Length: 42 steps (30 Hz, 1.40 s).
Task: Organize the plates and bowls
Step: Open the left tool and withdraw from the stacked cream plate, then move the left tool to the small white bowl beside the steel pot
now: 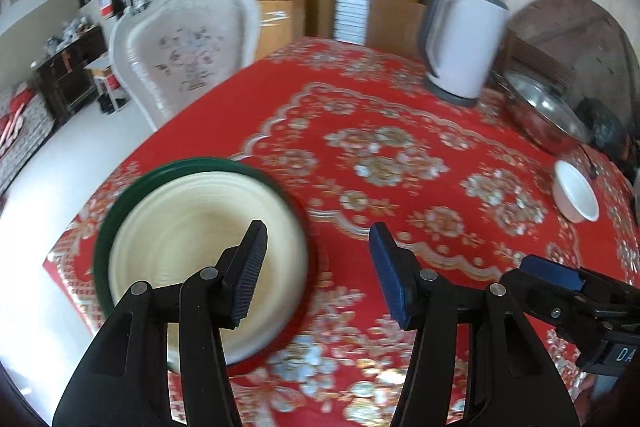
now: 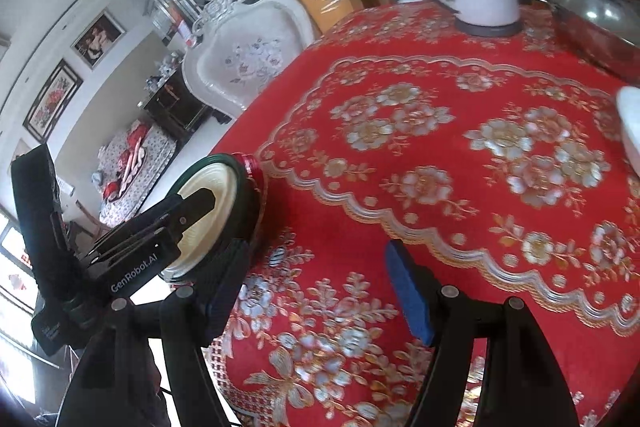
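Note:
A stack of plates [image 1: 192, 239], cream on green on red, sits near the left corner of the red flowered tablecloth [image 1: 360, 115]. My left gripper [image 1: 318, 267] hovers open just right of the stack; its left finger [image 1: 250, 267] overlaps the cream plate and nothing is between the jaws. A small white bowl [image 1: 576, 195] stands far right. In the right wrist view my right gripper [image 2: 320, 287] is open over bare cloth, with the left gripper [image 2: 200, 211] over the plate stack [image 2: 218, 183] and the white bowl [image 2: 630, 131] at the right edge. The right gripper [image 1: 560, 279] enters the left wrist view from the lower right.
A white electric kettle [image 1: 460, 43] and a steel pan with a lid [image 1: 540, 111] stand at the table's far right. A white carved chair [image 1: 184, 47] is behind the far left edge. The plate stack lies close to the table's edge, with floor beyond.

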### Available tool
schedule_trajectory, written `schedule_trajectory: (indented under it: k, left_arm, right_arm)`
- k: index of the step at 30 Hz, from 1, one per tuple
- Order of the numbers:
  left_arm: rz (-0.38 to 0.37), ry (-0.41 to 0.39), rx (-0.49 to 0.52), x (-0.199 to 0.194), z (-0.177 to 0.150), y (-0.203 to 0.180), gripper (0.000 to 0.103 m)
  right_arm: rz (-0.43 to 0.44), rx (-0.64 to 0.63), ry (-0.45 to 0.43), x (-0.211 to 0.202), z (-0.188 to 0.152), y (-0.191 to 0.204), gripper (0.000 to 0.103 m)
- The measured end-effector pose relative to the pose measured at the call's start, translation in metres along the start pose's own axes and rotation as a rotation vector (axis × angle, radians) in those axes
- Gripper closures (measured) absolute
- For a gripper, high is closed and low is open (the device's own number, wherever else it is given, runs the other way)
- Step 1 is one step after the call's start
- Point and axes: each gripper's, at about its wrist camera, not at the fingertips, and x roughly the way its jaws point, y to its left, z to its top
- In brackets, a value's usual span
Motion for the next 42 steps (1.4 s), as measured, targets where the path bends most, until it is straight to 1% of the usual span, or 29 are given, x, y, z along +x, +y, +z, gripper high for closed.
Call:
schedule_trajectory:
  k: [3, 18, 22, 25, 28, 31, 34, 39, 42]
  left_arm:
    - [-0.034, 0.002, 0.037, 0.001, 0.002, -0.025, 0.049]
    - [-0.156, -0.009, 0.209, -0.006, 0.008, -0.136, 0.049]
    - [-0.201, 0.006, 0.248, -0.003, 0.012, -0.169, 0.049]
    - [-0.206, 0.006, 0.273, 0.000, 0.016, -0.193, 0.049]
    - [-0.199, -0.014, 0.300, 0.005, 0.020, -0.214, 0.049]
    - [-0.216, -0.009, 0.306, 0.013, 0.025, -0.232, 0.049]
    - [-0.215, -0.002, 0.319, 0.023, 0.030, -0.249, 0.049]
    - [-0.224, 0.007, 0.347, 0.040, 0.039, -0.275, 0.049]
    - [-0.246, 0.026, 0.350, 0.055, 0.047, -0.288, 0.050]
  right_arm:
    - [-0.023, 0.026, -0.018, -0.011, -0.001, -0.014, 0.032]
    - [-0.104, 0.139, -0.112, -0.072, -0.009, -0.084, 0.030]
    - [-0.141, 0.176, -0.145, -0.094, -0.007, -0.110, 0.030]
    - [-0.170, 0.203, -0.170, -0.111, -0.004, -0.130, 0.030]
    - [-0.216, 0.227, -0.183, -0.126, 0.000, -0.149, 0.030]
    - [-0.259, 0.253, -0.185, -0.137, 0.004, -0.171, 0.030]
    - [-0.298, 0.276, -0.184, -0.145, 0.009, -0.192, 0.030]
    - [-0.337, 0.317, -0.186, -0.156, 0.015, -0.225, 0.030]
    - [-0.359, 0.367, -0.193, -0.162, 0.018, -0.248, 0.030]
